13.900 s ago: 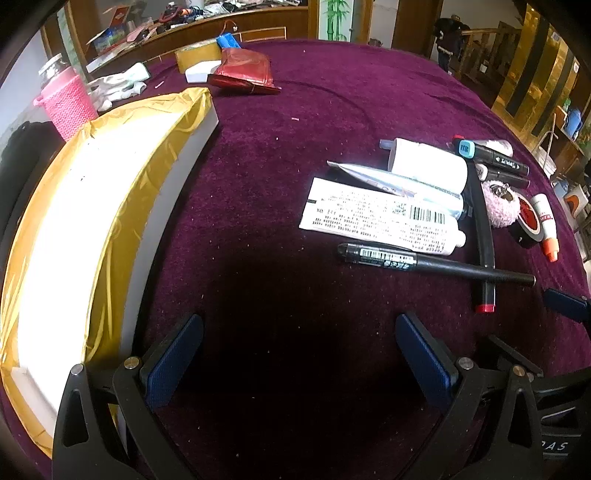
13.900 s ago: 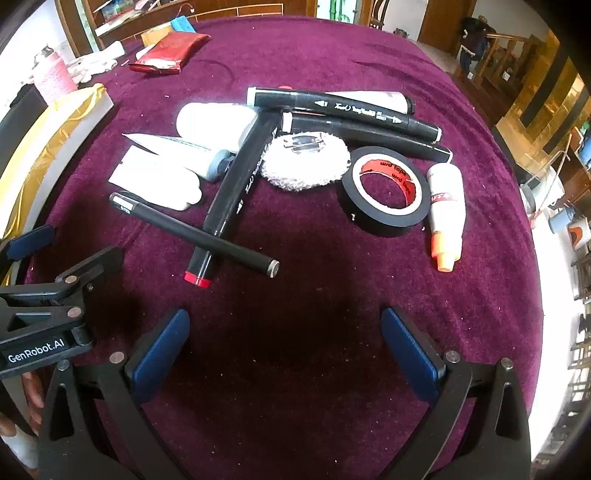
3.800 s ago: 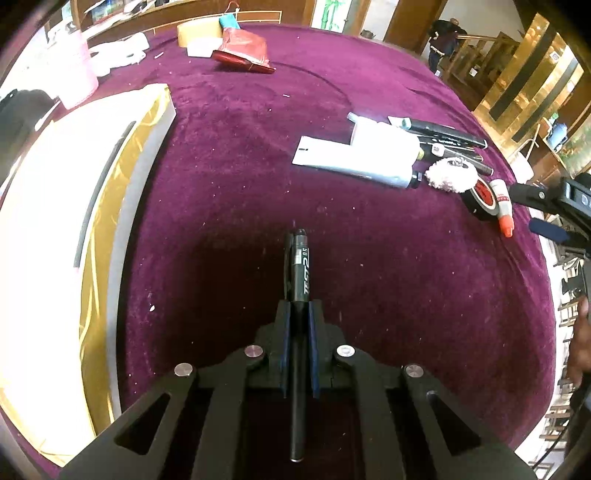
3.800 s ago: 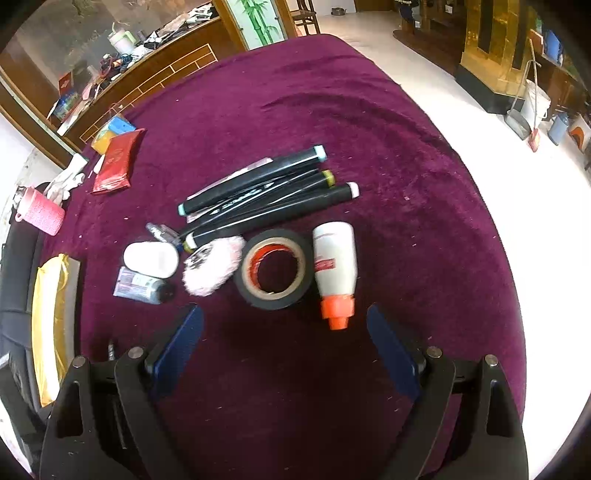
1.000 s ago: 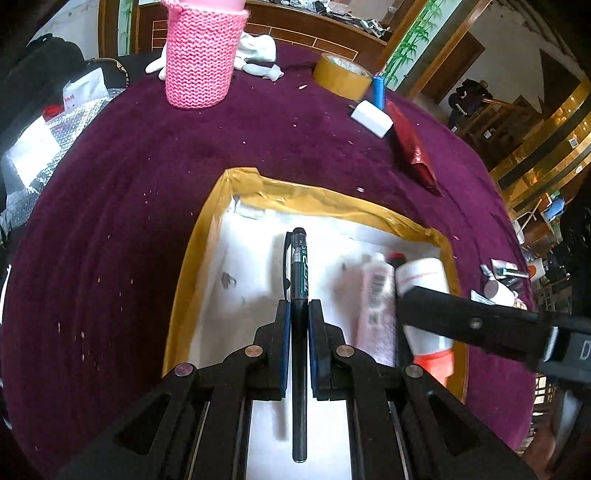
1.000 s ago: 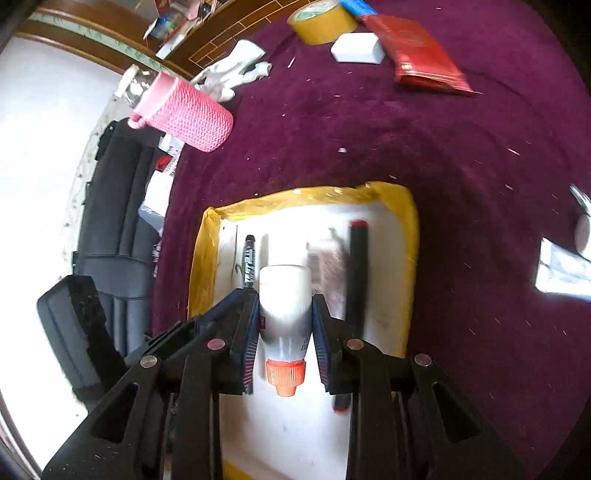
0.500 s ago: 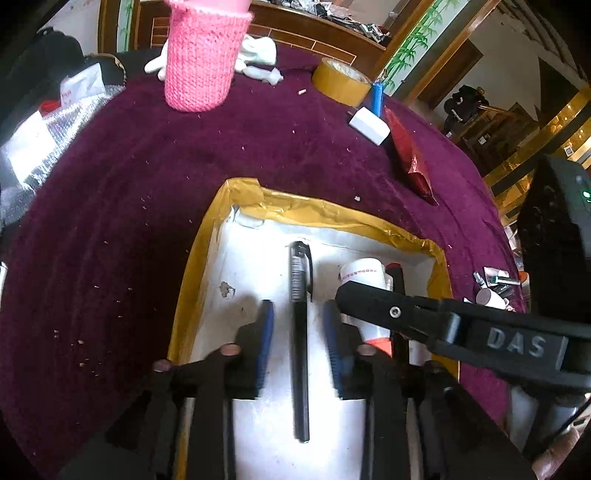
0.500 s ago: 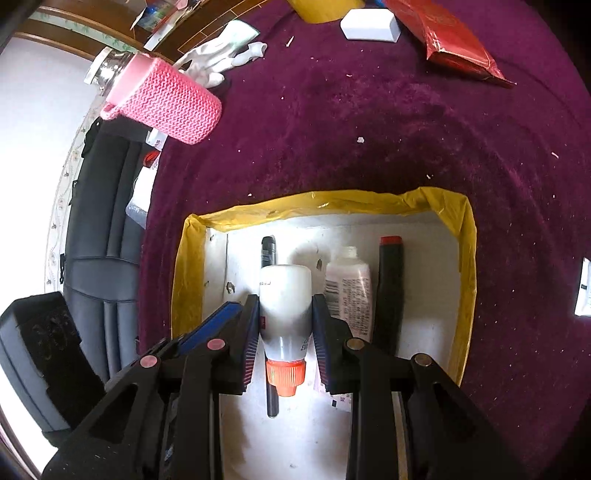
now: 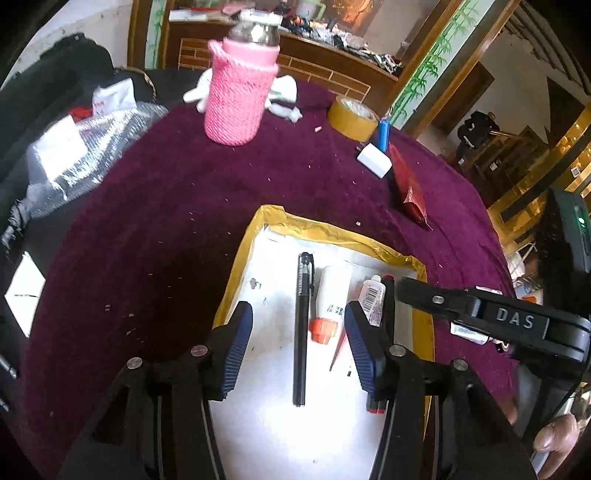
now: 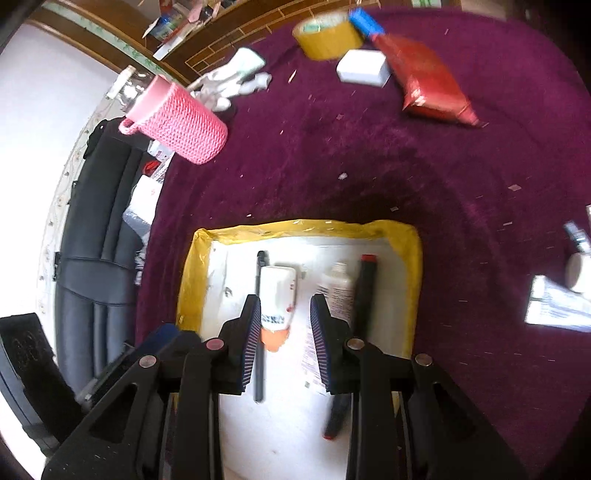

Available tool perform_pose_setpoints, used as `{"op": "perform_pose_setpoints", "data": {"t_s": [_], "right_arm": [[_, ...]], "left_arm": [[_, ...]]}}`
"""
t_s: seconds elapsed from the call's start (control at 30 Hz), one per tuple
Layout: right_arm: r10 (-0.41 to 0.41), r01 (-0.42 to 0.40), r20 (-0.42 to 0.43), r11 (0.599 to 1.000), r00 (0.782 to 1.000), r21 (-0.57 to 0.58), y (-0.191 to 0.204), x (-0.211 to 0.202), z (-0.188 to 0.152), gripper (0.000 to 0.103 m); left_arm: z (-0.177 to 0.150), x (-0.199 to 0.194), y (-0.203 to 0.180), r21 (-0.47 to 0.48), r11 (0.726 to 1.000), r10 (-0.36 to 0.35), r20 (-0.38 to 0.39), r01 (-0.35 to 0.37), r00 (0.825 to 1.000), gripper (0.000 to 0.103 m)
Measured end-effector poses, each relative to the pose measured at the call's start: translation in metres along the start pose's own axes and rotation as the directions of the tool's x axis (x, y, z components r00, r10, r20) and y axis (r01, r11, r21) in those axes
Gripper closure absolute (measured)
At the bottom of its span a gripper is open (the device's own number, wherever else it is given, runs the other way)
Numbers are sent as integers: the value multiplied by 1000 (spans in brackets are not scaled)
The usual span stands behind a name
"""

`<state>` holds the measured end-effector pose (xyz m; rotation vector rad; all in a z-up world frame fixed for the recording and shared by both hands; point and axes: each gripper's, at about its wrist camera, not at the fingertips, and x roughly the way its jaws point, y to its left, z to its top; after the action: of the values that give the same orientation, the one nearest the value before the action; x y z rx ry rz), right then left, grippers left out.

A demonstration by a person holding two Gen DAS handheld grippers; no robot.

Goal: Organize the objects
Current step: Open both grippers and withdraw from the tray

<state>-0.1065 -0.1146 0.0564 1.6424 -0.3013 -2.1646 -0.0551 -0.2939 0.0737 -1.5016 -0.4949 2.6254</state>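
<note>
A white box with a yellow taped rim (image 9: 332, 230) (image 10: 295, 227) lies on the purple cloth. In it lie a thin black pen (image 9: 301, 328) (image 10: 260, 332), a white glue bottle with an orange cap (image 9: 332, 295) (image 10: 277, 295), a white tube (image 9: 371, 299) (image 10: 334, 291) and a black marker with a red end (image 10: 364, 291). My left gripper (image 9: 295, 349) is open above the pen. My right gripper (image 10: 284, 338) is open above the glue bottle, which lies loose in the box.
A pink knitted bottle sleeve (image 9: 240, 99) (image 10: 177, 118), a yellow tape roll (image 9: 352, 118) (image 10: 327, 33), a white block (image 9: 373, 160) (image 10: 364, 68) and a red packet (image 9: 408, 184) (image 10: 430, 85) lie beyond the box. More tubes (image 10: 561, 295) lie at the right.
My left gripper has opened wide and let go of the pen in the box. My right gripper has opened and the glue bottle now lies beside the pen.
</note>
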Motion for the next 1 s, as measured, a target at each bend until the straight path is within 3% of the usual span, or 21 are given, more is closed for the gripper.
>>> {"op": "perform_pose_setpoints", "data": {"t_s": [0.1, 0.27, 0.4, 0.8, 0.9, 1.0], "right_arm": [[-76, 77, 58, 997, 995, -18, -7, -20, -10, 75], [-207, 213, 158, 977, 965, -21, -30, -61, -37, 66], [-233, 235, 177, 972, 956, 14, -51, -78, -51, 54], [-335, 356, 234, 933, 913, -54, -113, -116, -69, 53], [-326, 342, 214, 939, 921, -42, -140, -125, -71, 53], [-320, 317, 193, 947, 928, 47, -188, -140, -72, 53]], "left_arm": [[-5, -16, -8, 13, 1000, 6, 44, -6, 999, 53], [-8, -35, -26, -1, 1000, -1, 87, 1, 996, 49], [-13, -41, -47, 7, 1000, 4, 87, -4, 996, 49], [-50, -38, -147, 109, 993, 35, 56, -41, 998, 48], [-62, -32, -169, 123, 991, 44, 36, -48, 998, 48], [-72, -19, -182, 110, 993, 31, 1, -31, 1000, 48]]}}
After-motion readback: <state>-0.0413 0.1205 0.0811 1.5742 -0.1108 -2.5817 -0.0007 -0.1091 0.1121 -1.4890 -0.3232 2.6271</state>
